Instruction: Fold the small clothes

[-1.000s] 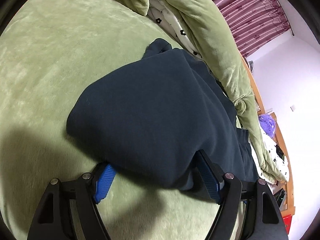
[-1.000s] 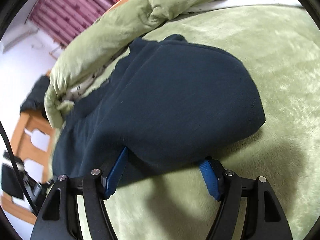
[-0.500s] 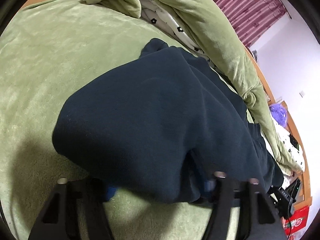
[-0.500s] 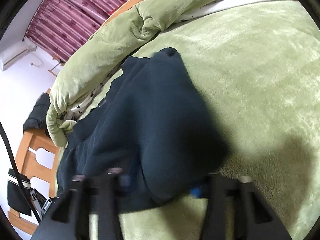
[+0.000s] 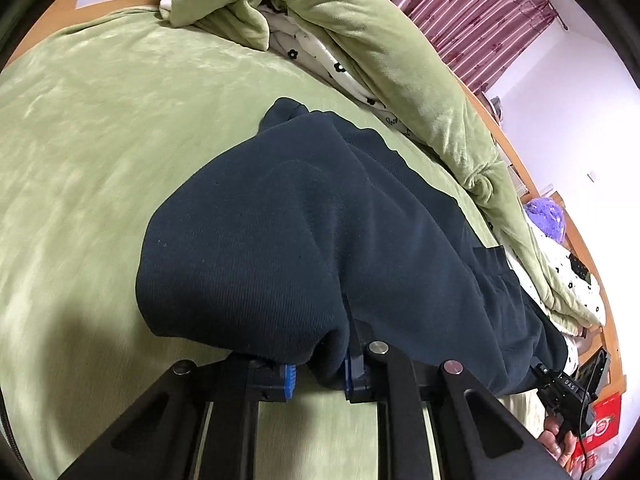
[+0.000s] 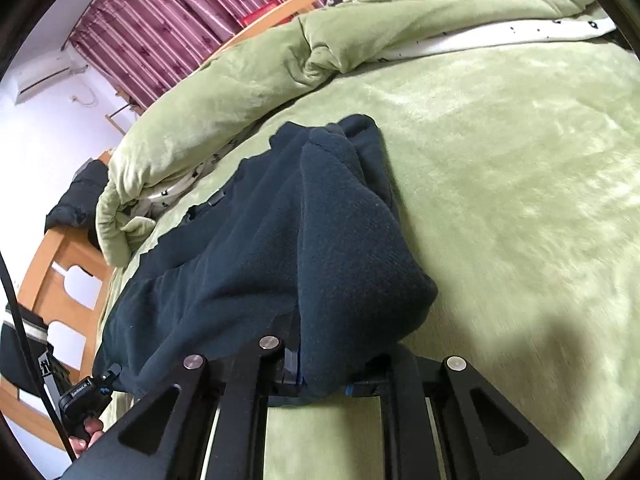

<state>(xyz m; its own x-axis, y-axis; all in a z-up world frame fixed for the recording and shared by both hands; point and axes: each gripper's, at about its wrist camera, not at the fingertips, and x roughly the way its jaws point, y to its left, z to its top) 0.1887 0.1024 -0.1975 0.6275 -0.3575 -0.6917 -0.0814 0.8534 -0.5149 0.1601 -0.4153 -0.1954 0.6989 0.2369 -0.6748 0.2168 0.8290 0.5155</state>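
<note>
Left gripper and right gripper each pinch the near edge of the navy garment on the green bedspread.

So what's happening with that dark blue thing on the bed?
A person is folding a dark navy garment on a green blanket. Each hand holds a tool: the left tool and the right tool are both shut on the near edge of the garment, lifting it so the cloth bunches up above the bed. The far end rests on the blanket beside a rumpled green quilt. The fold isn't finished yet.
</note>
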